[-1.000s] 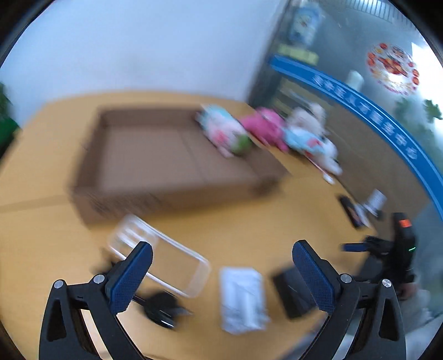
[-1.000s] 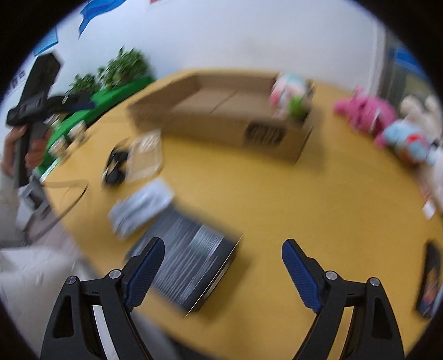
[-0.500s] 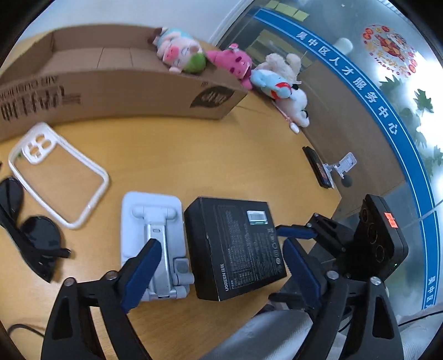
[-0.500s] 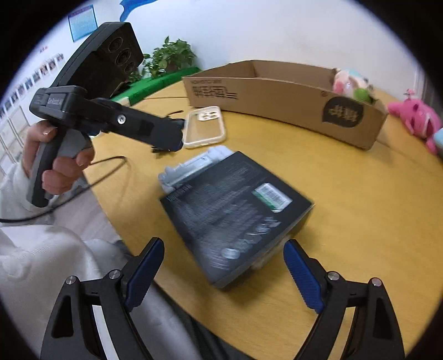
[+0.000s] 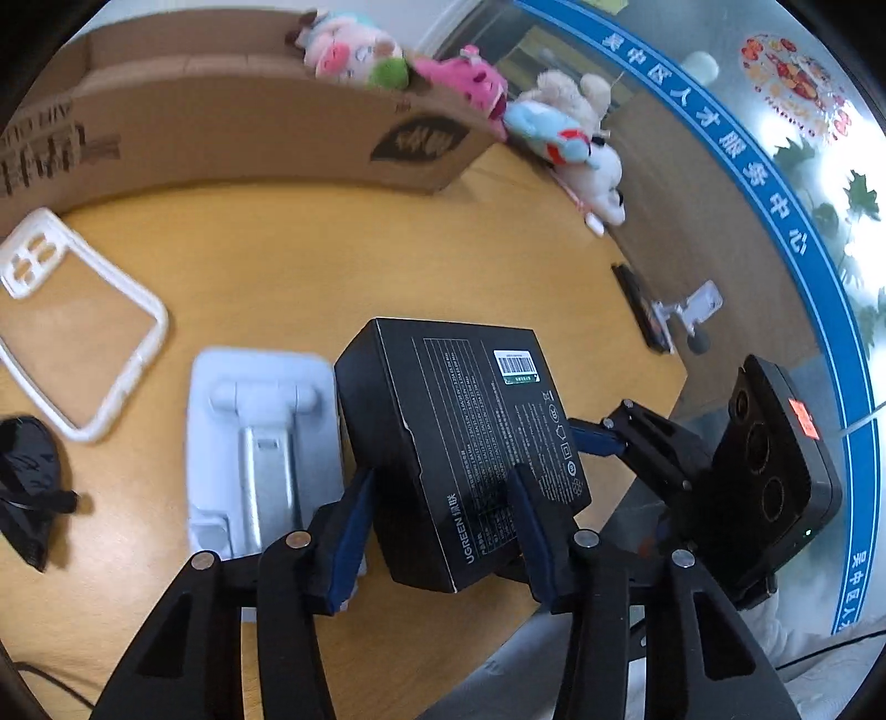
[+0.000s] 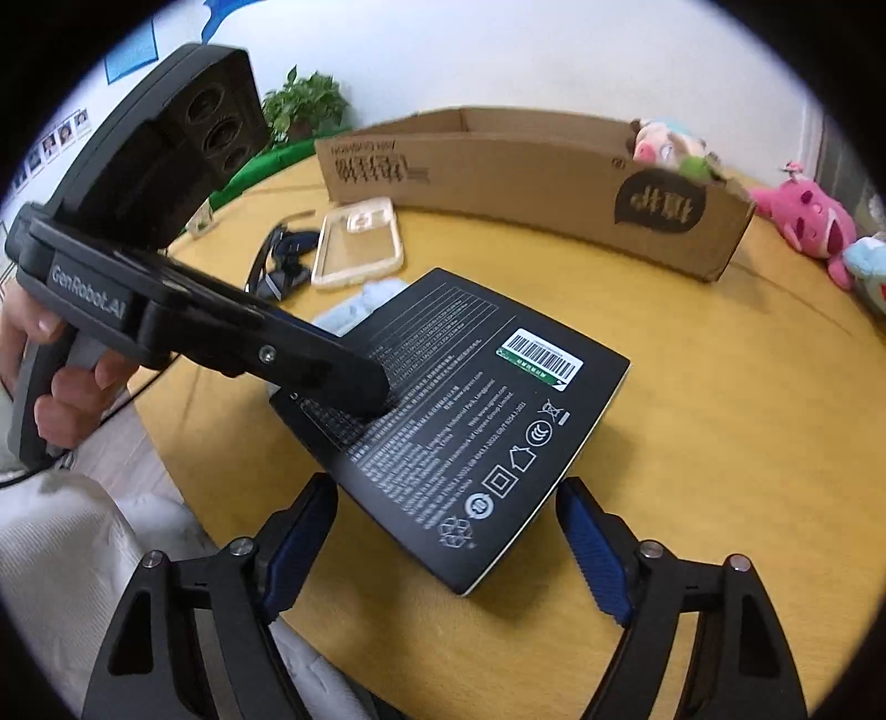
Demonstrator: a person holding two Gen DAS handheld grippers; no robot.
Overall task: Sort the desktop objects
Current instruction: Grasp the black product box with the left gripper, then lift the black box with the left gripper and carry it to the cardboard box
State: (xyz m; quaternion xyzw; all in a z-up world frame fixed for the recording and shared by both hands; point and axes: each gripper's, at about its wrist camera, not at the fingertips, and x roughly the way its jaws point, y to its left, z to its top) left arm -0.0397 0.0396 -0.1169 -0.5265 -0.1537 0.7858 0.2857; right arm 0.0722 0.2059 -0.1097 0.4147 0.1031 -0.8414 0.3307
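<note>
A black UGREEN box (image 5: 459, 443) lies near the front edge of the yellow table (image 5: 332, 260). My left gripper (image 5: 443, 515) is shut on the box's near corner, one finger on top and one at its side. In the right wrist view the box (image 6: 470, 410) lies just ahead of my right gripper (image 6: 443, 531), which is open with its jaws either side of the box's near corner, not touching. The left gripper's finger (image 6: 343, 382) presses on the box top. A white phone stand (image 5: 260, 443) lies left of the box.
A long cardboard box (image 5: 238, 127) stands at the back with a plush pig (image 5: 354, 50) inside. A clear phone case (image 5: 72, 321) and black sunglasses (image 5: 27, 487) lie left. Pink and blue plush toys (image 5: 531, 122) and a black phone (image 5: 642, 310) lie right.
My left gripper moved in and closed on the black box's corner. My right gripper came closer to the box and narrowed a little but stays open.
</note>
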